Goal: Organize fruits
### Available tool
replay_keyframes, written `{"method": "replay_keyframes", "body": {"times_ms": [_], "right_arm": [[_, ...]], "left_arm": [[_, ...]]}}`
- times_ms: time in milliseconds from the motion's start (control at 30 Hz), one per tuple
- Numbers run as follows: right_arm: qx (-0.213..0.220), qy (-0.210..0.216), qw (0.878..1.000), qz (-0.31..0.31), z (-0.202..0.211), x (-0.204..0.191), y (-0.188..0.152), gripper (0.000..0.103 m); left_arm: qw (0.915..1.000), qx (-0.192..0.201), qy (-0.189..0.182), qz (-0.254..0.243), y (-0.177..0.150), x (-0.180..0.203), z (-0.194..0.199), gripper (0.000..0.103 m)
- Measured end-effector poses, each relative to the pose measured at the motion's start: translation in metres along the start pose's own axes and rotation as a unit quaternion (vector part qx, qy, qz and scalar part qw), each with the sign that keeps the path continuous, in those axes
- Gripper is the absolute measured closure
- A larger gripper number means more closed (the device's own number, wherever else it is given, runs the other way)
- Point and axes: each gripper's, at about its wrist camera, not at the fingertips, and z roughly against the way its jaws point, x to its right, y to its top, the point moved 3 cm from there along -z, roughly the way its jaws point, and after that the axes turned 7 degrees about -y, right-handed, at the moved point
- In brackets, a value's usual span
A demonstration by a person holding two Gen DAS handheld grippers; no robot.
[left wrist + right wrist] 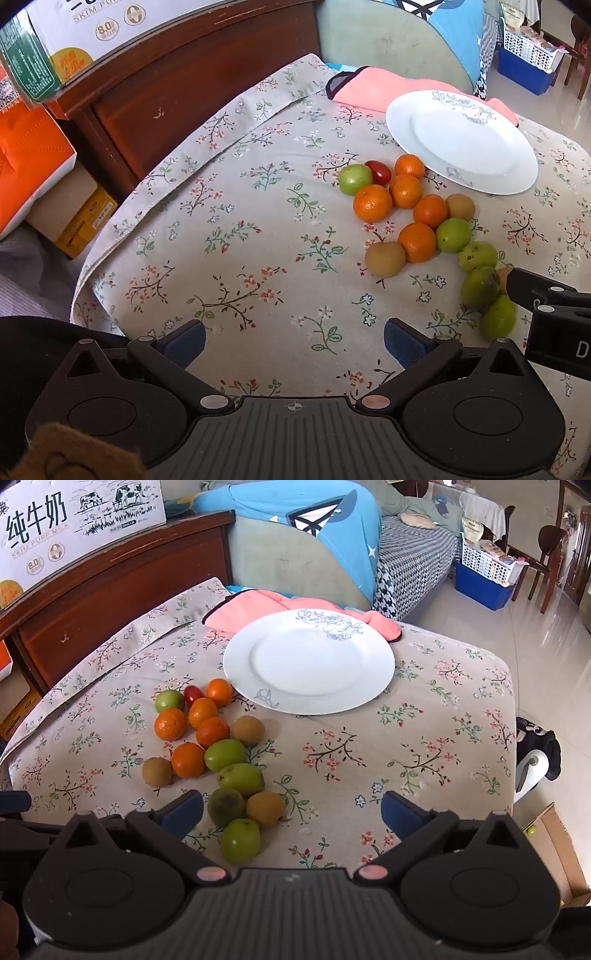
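A floral tablecloth [424,738] covers the table; on it a white plate [308,661] sits bare. The fruit pile [218,753] trails from the plate's near-left edge toward the grippers, its long axis running lengthwise. Only the right wrist view shows a cardboard box [565,856] on the floor. Right gripper [291,812] gapes wide, empty, nearest green fruit [240,840] between its fingers; left gripper [294,341] equally wide, empty, fruit off to its right

A lived-in home room: a floral tablecloth [424,746] with fruit [207,738], a covered sofa [413,561], a wooden headboard [110,590], milk cartons [74,520], laundry baskets [487,565], tiled floor [546,635].
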Motion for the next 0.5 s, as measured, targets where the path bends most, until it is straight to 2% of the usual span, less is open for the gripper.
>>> {"method": "replay_keyframes", "body": {"times_ms": [300,500], "right_arm": [[-0.003,-0.004,1.000,0.002,-0.001,-0.002,-0.001,0.001],[-0.023,-0.035,0.999,0.002,-0.005,0.001,-0.005,0.001]], "left_arm": [[0.9998,0.000,-0.020,-0.003,-0.006,0.003,-0.003,0.000],[0.9995,-0.020,-0.017,0.016,-0.008,-0.003,-0.015,0.000]]}}
